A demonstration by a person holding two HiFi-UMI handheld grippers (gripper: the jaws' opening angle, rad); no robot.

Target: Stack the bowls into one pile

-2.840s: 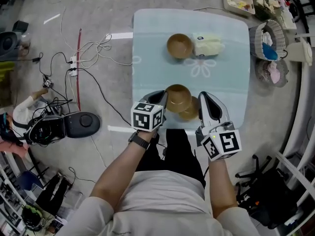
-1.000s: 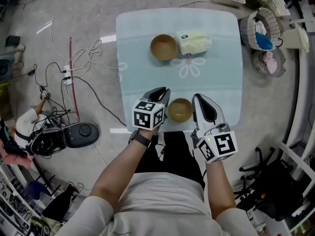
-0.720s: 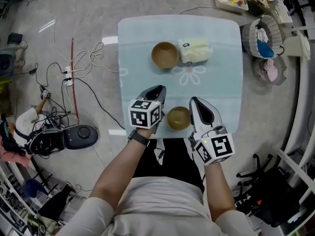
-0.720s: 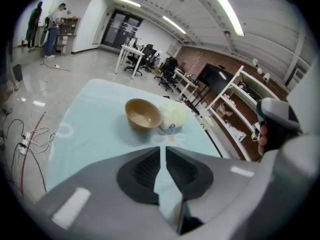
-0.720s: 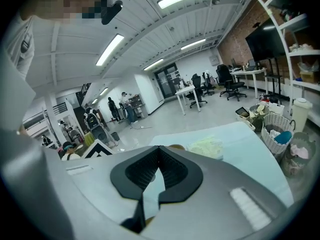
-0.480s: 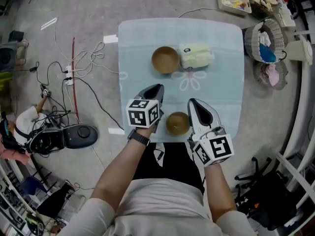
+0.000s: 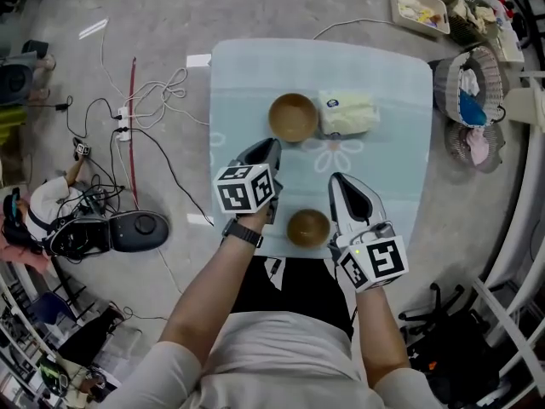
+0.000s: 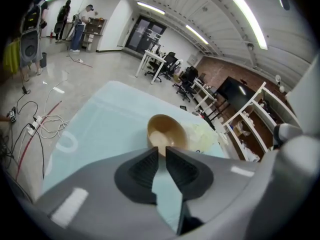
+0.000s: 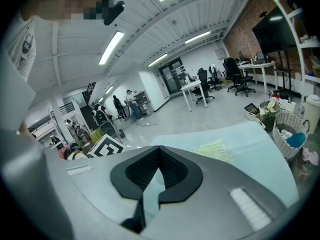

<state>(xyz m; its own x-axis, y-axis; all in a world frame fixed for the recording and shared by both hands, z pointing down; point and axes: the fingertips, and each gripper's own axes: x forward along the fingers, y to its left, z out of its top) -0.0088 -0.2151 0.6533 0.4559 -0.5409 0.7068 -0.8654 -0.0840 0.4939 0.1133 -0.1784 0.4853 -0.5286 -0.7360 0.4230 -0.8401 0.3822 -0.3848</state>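
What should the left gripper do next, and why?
Probably open the left gripper wider and ease it forward onto the rim of the far bowl. Its jaws stand only slightly apart, hold nothing, and point straight at that bowl. The bowl sits beside a pale pack, well apart from the near bowl, where the pile would seem to belong.

A bowl is being carried at the near edge of the tabletop. It is being flanked by the left gripper, ahead and to its left, and the right gripper, just to its right. A second bowl is being borne farther back, with a packet lying just beside it on the right. A basket is being kept on the floor beyond the tabletop's right side.
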